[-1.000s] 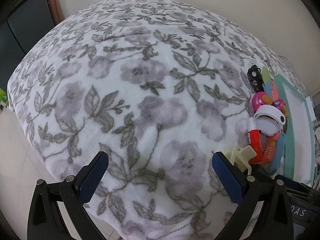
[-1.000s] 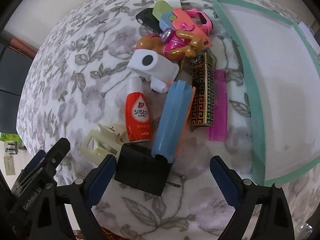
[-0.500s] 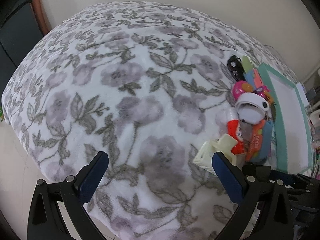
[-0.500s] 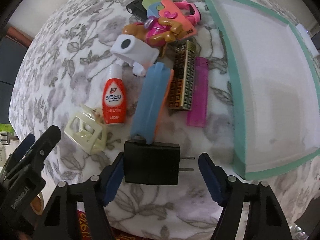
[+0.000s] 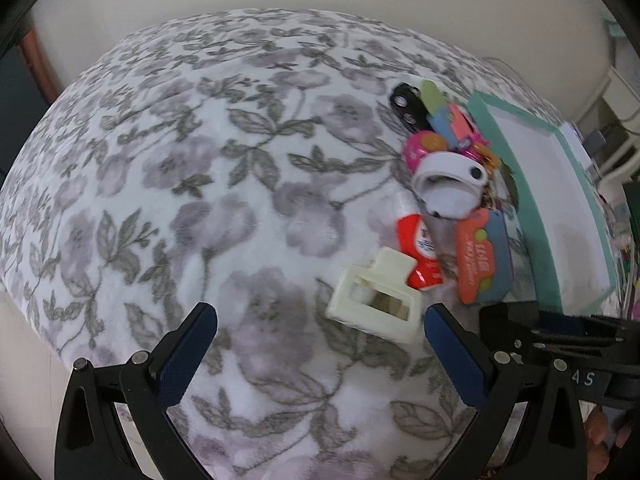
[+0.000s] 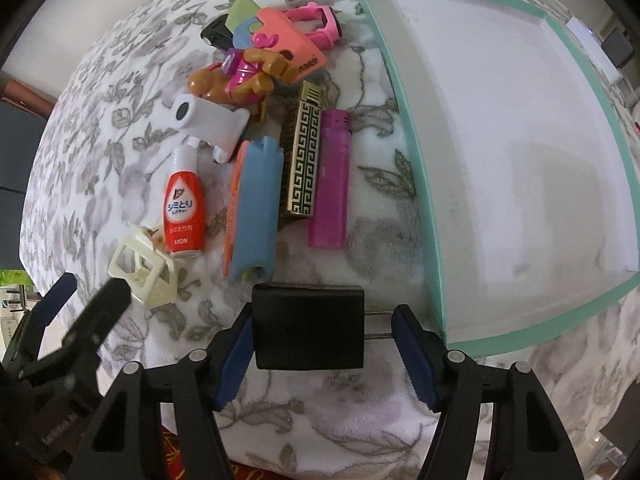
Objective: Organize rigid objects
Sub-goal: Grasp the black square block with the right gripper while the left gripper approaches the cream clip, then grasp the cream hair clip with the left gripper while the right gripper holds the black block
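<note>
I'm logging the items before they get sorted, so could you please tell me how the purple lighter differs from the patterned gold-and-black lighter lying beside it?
The purple lighter is plain, translucent plastic; the patterned lighter carries a gold-and-black key pattern with a ridged gold top. The purple one lies nearer the teal-rimmed tray, the patterned one against the blue case. The patterned one's top end reaches farther from the camera. Both lie flat on the floral blanket, roughly parallel, ungripped.

The red bottle reads "LION"; the coral card reads "maes".
</note>
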{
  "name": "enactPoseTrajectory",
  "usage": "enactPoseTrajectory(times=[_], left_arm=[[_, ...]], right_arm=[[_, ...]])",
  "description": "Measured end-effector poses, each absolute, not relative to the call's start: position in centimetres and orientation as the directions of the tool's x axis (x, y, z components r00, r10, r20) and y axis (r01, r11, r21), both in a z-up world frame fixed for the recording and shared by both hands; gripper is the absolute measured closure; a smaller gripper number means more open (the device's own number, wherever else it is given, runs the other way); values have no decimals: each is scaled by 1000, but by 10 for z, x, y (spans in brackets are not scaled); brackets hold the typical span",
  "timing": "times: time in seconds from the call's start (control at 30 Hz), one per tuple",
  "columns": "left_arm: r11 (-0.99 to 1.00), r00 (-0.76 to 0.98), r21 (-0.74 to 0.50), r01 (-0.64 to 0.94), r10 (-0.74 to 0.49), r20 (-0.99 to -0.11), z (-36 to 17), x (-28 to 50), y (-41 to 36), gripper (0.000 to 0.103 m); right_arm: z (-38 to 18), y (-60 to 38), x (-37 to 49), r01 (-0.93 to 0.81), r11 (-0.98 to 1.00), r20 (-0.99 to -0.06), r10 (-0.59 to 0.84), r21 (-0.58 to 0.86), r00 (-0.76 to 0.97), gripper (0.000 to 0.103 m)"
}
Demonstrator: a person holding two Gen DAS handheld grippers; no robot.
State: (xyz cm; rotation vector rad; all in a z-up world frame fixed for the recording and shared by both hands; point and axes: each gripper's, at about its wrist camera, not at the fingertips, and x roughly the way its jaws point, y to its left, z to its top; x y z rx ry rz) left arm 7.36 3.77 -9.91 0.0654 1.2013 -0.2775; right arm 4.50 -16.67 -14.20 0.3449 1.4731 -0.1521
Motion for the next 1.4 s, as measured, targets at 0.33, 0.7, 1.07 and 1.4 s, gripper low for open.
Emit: enactPoseTrajectory(times=[0.33,0.7,1.07,1.4], left_arm=[[951,286,-112,289,-197,-938,-108,77,27,1],[929,271,-155,337,-254,-929,-110,71,25,1],[919,261,-142,369,-249,-933,-111,68,21,1],[903,273,-117,413,-246,-930,-113,67,13,23]], right_arm=[[-141,-163,51,323,936,-989,112,137,94,33],[-142,-163,51,328,934,-989,114,139,94,33],[-143,-163,51,333,932,-988,120,145,93,33],[-143,-162,51,330,933,-989,117,141,92,33]])
